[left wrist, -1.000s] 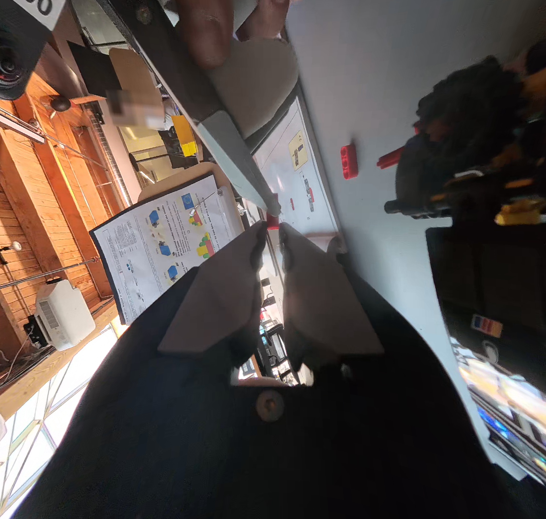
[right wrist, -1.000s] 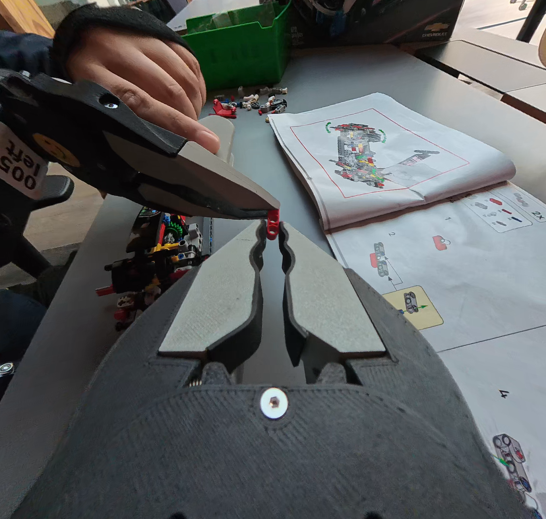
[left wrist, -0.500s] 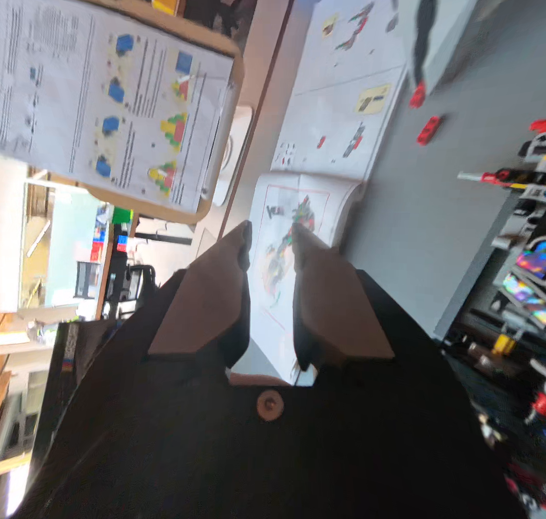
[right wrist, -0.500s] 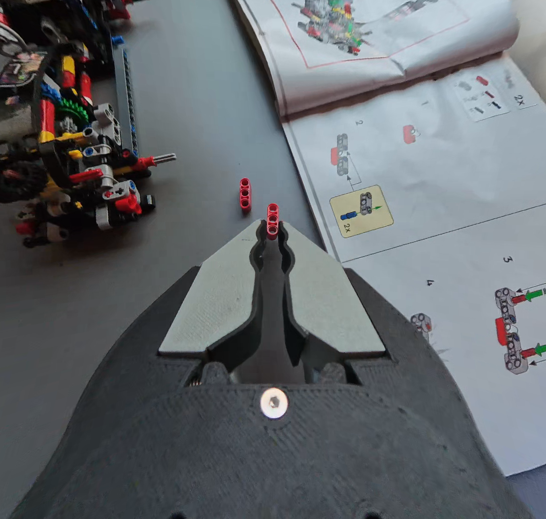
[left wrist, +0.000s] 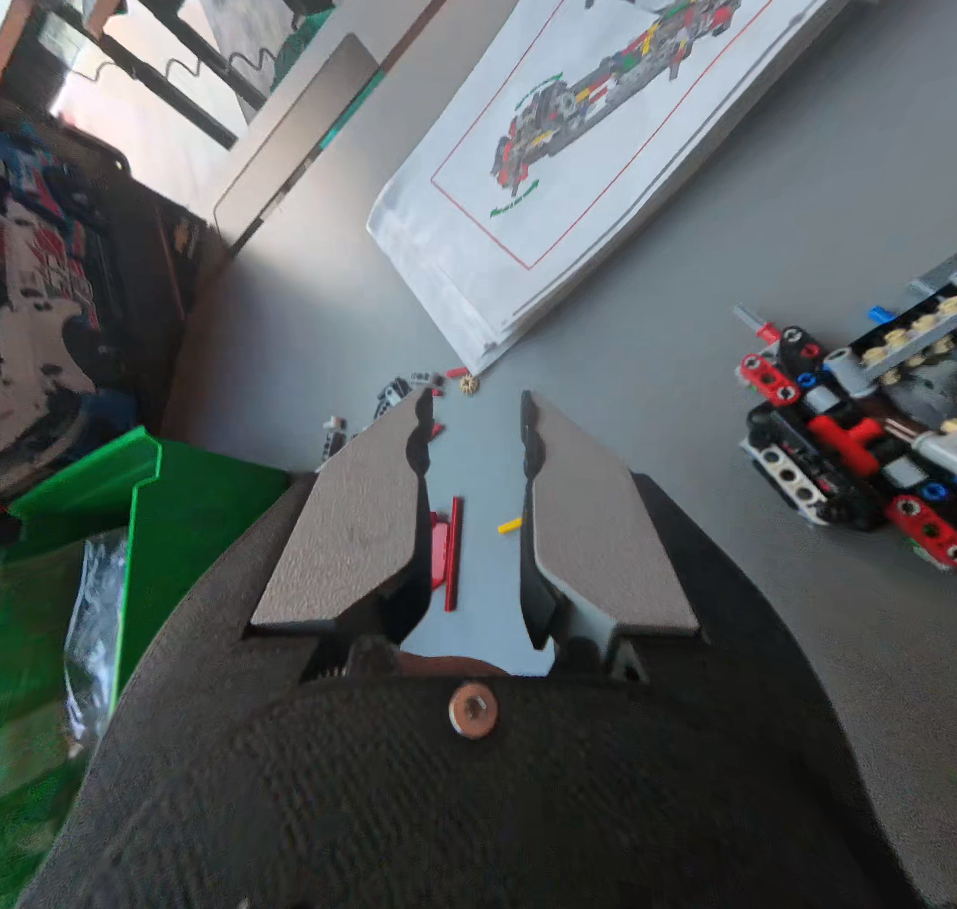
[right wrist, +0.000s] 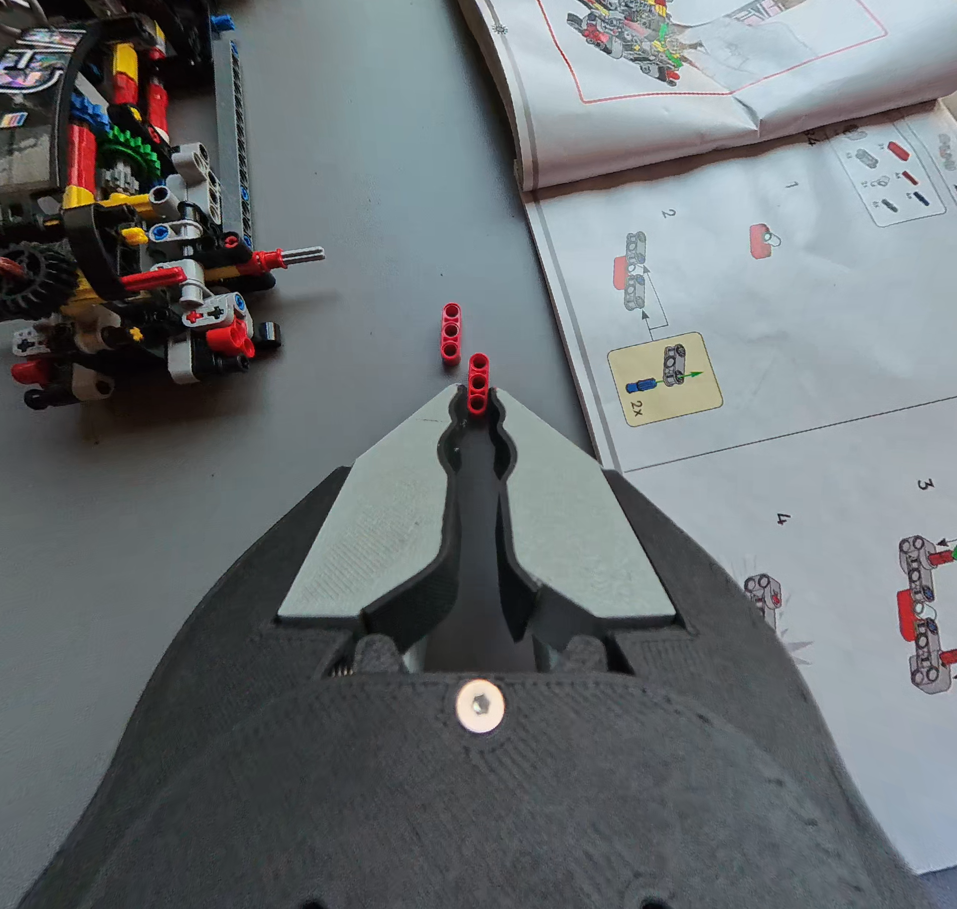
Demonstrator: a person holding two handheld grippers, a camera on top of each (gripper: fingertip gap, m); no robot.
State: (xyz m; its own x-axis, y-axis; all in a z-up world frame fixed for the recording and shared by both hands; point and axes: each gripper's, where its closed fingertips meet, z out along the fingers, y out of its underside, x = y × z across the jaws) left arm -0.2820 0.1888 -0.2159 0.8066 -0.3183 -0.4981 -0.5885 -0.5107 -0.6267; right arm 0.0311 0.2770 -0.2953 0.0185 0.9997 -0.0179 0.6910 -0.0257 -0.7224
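Two red beams concern us: our right gripper (right wrist: 478, 392) pinches one red beam (right wrist: 478, 381) by its end above the grey table (right wrist: 362, 159), its twin (right wrist: 450, 332) lying just beside, while our left gripper (left wrist: 476, 402) hangs open and empty over loose parts (left wrist: 450, 553).

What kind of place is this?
Probably a desk for building a toy brick car: an open instruction booklet, a half-built model, and a green parts bin sit on the grey table.
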